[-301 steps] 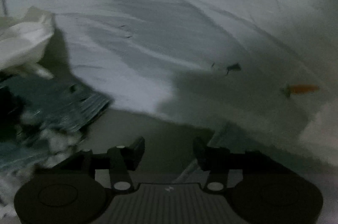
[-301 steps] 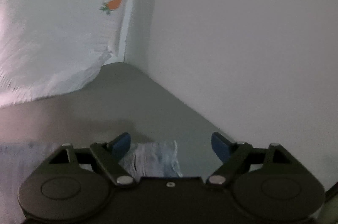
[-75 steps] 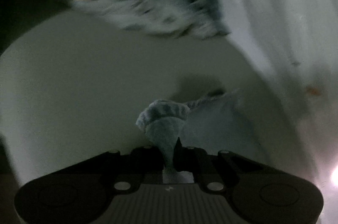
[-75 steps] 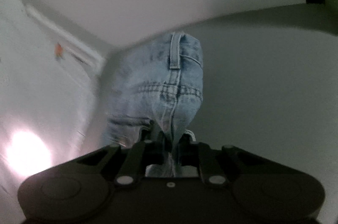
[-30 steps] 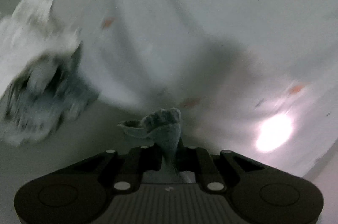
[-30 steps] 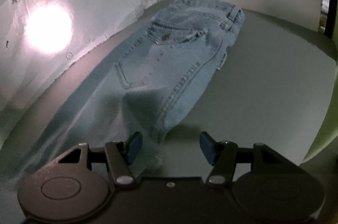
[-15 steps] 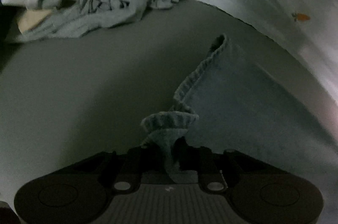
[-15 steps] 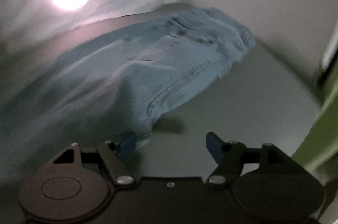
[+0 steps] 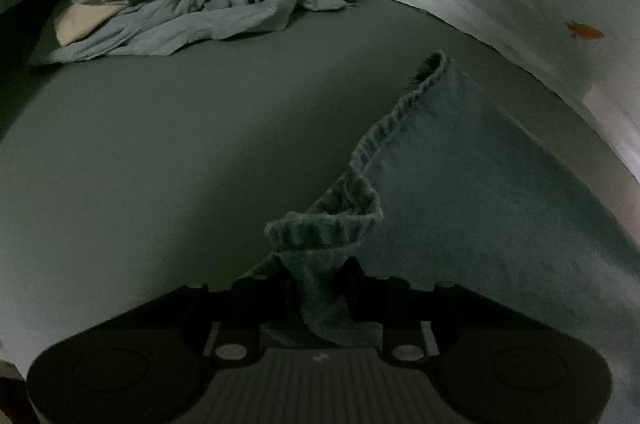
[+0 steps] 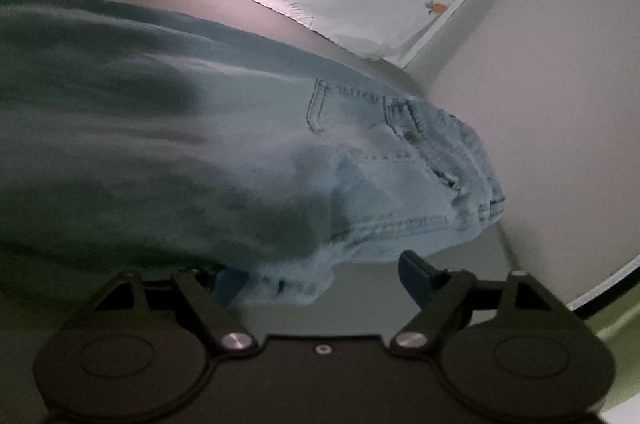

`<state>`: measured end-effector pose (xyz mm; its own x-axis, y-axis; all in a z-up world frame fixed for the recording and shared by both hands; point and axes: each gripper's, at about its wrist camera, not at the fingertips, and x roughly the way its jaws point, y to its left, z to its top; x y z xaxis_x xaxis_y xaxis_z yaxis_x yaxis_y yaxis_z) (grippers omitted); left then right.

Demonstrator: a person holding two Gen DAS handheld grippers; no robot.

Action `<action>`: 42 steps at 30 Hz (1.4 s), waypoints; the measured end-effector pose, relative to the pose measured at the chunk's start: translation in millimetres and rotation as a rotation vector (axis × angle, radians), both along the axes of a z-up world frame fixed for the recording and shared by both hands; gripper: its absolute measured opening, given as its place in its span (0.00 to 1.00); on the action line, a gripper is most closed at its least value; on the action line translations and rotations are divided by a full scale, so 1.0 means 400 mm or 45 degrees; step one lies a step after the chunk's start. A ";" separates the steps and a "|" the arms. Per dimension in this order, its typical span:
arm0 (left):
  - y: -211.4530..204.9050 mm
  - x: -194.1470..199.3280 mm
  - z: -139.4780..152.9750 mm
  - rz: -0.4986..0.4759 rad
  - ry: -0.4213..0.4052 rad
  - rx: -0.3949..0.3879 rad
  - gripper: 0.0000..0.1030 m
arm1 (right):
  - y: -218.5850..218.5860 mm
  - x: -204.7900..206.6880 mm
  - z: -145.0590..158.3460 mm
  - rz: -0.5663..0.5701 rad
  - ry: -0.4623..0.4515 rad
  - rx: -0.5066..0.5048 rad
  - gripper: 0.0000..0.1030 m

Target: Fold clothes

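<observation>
With the left gripper (image 9: 316,288) clamped on the jeans (image 10: 248,159) hem and the right gripper (image 10: 320,276) spread apart near the waistband, keep the denim taut and flat along the table (image 9: 160,143) back edge.

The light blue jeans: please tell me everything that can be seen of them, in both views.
The jeans are light blue denim, laid out long on the grey table. In the right wrist view the waist end shows a back pocket, belt loops and stitched seams, lying close to the wall. In the left wrist view a leg ends in a ribbed, slightly frayed hem; the left hand-held gripper is shut on a bunched part of it. The right hand-held gripper is open at the near edge of the denim, near the waist end.
</observation>
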<state>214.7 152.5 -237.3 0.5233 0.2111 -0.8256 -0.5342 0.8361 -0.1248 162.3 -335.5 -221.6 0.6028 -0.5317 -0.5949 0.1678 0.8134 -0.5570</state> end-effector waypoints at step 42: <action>0.054 -0.095 0.007 0.154 -0.038 -0.337 0.68 | 0.014 0.077 0.032 -0.009 -0.042 1.027 0.20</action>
<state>176.8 174.1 -234.3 0.5323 0.0529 -0.8449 -0.6210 0.7028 -0.3471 193.2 -330.1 -208.8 0.6248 0.0502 -0.7792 0.1805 0.9616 0.2067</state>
